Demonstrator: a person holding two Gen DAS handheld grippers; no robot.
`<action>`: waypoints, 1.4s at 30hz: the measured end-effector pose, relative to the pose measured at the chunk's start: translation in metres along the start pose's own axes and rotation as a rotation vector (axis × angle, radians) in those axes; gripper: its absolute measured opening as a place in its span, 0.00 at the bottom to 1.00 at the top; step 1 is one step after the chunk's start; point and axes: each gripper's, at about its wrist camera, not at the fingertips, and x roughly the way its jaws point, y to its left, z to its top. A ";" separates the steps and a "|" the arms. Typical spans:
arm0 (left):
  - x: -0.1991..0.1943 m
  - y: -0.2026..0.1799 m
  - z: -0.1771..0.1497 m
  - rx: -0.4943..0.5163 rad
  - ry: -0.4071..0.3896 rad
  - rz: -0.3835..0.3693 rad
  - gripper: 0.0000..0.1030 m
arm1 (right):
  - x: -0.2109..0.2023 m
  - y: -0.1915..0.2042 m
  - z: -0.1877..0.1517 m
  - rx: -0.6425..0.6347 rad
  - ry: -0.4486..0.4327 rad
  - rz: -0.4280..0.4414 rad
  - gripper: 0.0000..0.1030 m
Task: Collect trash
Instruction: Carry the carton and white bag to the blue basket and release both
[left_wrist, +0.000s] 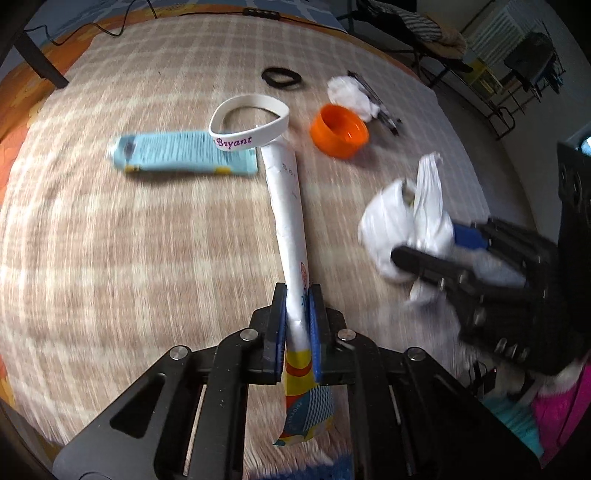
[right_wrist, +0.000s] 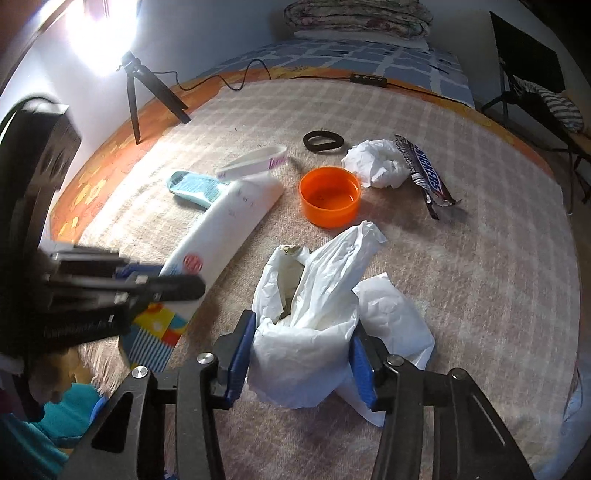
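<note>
My left gripper (left_wrist: 298, 295) is shut on a long white wrapper (left_wrist: 286, 210) with a colourful end and holds it over the blanket; the wrapper also shows in the right wrist view (right_wrist: 225, 225). My right gripper (right_wrist: 303, 328) is closed around a crumpled white plastic bag (right_wrist: 317, 295), whose mouth gapes upward; the bag also shows in the left wrist view (left_wrist: 406, 218). A crumpled white tissue (right_wrist: 373, 162) and a Snickers wrapper (right_wrist: 424, 170) lie beyond it.
An orange cap (right_wrist: 330, 195), a white wristband (left_wrist: 251, 123), a light blue tube (left_wrist: 181, 151) and a black hair tie (right_wrist: 323, 141) lie on the checked blanket (right_wrist: 480, 258). A small tripod (right_wrist: 142, 92) and a cable stand at the far edge.
</note>
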 end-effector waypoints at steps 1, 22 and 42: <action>-0.002 0.000 -0.006 0.003 0.001 -0.001 0.09 | -0.002 -0.001 -0.001 0.002 -0.005 0.001 0.47; -0.064 -0.002 -0.084 0.055 -0.073 0.026 0.06 | -0.069 0.007 -0.047 0.035 -0.096 0.049 0.47; -0.103 -0.006 -0.167 0.084 -0.083 0.006 0.06 | -0.112 0.075 -0.124 -0.043 -0.136 0.127 0.47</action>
